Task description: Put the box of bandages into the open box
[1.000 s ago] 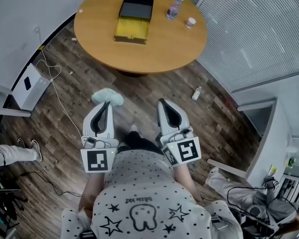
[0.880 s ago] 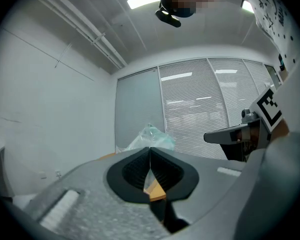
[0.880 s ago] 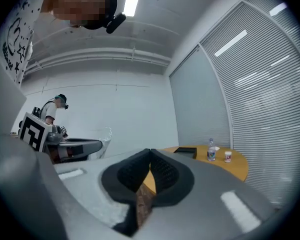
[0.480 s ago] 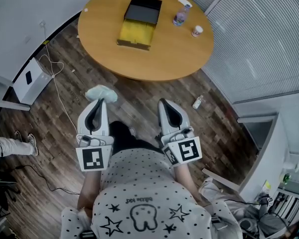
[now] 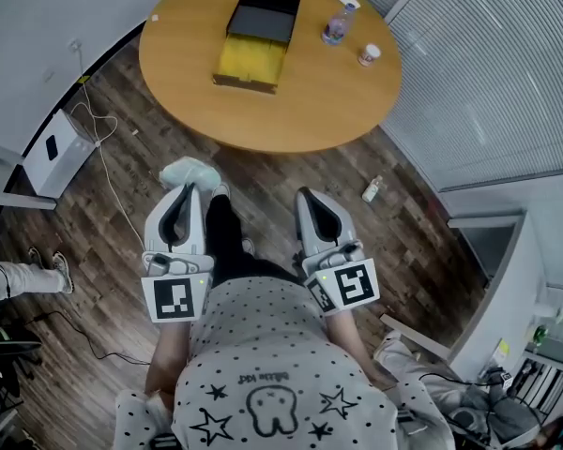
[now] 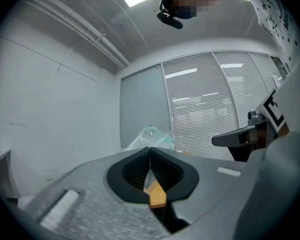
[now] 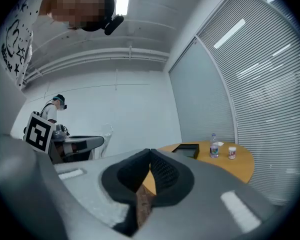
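**Pack of bandages [image 5: 190, 170] pinched in the left tongs [image 5: 192, 187], well apart from the open box [image 5: 253, 40]**

The left tongs are closed to a thin line. In the left gripper view their dark ribbed pads [image 6: 162, 169] meet at the tip on the edge of the pack's crinkled clear wrap. The pale green pack juts out past the tip, in the air above the wooden floor [image 5: 281, 172].

The right tongs [image 5: 305, 195] are closed too. The right gripper view shows their pads [image 7: 165, 171] pressed together at the tip with nothing between them, only floor and surface showing through the gap behind the tip. In the head view both pairs of tongs lie side by side, pointing toward the round wooden surface [image 5: 310, 101].

The open box sits on that surface, toward its far side, well apart from both tongs. Its black half lies farther from the person and its yellow-lined half nearer. To its right stand a small clear bottle [image 5: 336, 28] and a white jar [image 5: 367, 55], apart from the box and from each other. Another small bottle [image 5: 371, 189] lies on the floor, to the right of the right tongs.
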{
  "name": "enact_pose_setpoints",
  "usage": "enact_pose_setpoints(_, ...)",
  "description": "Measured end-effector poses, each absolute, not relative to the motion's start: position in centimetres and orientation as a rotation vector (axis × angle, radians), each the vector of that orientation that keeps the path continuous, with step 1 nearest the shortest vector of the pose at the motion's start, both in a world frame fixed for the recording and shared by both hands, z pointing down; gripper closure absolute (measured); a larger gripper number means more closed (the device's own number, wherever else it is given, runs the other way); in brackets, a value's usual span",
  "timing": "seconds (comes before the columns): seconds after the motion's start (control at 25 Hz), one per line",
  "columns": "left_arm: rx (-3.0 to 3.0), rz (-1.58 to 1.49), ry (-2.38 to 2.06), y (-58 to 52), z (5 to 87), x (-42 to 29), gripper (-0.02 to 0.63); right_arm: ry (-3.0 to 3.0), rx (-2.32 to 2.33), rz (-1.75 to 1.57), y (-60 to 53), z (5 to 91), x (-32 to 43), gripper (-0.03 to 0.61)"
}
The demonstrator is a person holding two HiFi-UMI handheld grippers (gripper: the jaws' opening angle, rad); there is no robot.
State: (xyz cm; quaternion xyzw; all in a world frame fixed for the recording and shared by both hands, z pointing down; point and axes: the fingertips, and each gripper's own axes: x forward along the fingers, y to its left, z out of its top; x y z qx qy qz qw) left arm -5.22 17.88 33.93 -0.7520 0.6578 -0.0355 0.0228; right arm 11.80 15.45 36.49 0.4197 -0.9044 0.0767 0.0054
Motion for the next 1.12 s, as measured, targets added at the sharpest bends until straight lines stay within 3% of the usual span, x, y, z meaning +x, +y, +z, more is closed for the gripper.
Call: enact_pose_setpoints(1.12,-2.538,-0.130,1.845,-1.8,34.6,-9.0,0.603,-2.745,1.467,0.341,-2.0,36.9,6.3,0.574)
